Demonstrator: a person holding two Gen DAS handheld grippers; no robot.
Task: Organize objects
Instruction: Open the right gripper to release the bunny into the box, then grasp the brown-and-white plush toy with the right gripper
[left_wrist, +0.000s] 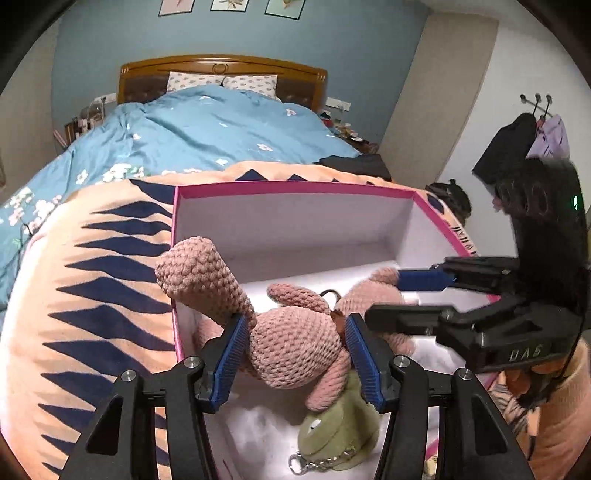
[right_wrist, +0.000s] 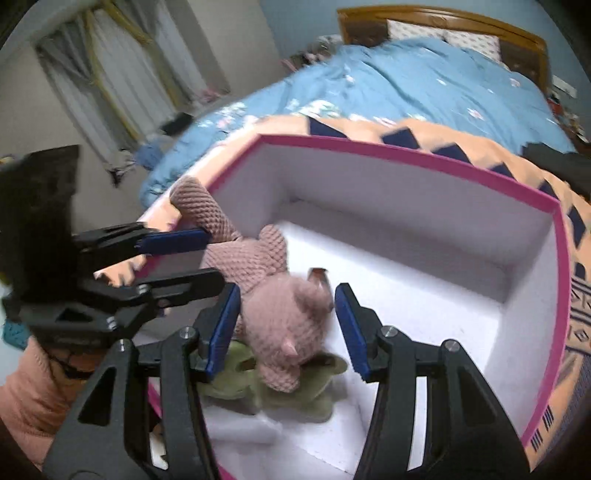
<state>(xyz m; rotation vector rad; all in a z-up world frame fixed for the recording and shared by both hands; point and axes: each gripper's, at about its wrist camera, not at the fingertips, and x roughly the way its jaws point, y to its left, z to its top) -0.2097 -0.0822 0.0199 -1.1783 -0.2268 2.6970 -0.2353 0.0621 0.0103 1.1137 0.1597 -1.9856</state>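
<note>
Green plush (left_wrist: 338, 435) nearest, low in pink box (left_wrist: 295, 188). Left hand-held gripper (left_wrist: 295, 363) clamped on pink crochet toy (left_wrist: 295, 347); right hand-held gripper (right_wrist: 286, 328) straddles head, contact unclear. Toy soft, light, squashy; grip body.

A bed (left_wrist: 221, 62) with a wooden headboard is carrying a blue floral duvet (left_wrist: 207, 129) and two patterned pillows (left_wrist: 221, 82) lying against the headboard. An orange blanket with dark blue triangles (left_wrist: 92, 277) is lying over the near end of the duvet. A pink-rimmed open box (left_wrist: 295, 188) and a dark folded garment (left_wrist: 354, 164) are resting directly on this blanket.
</note>
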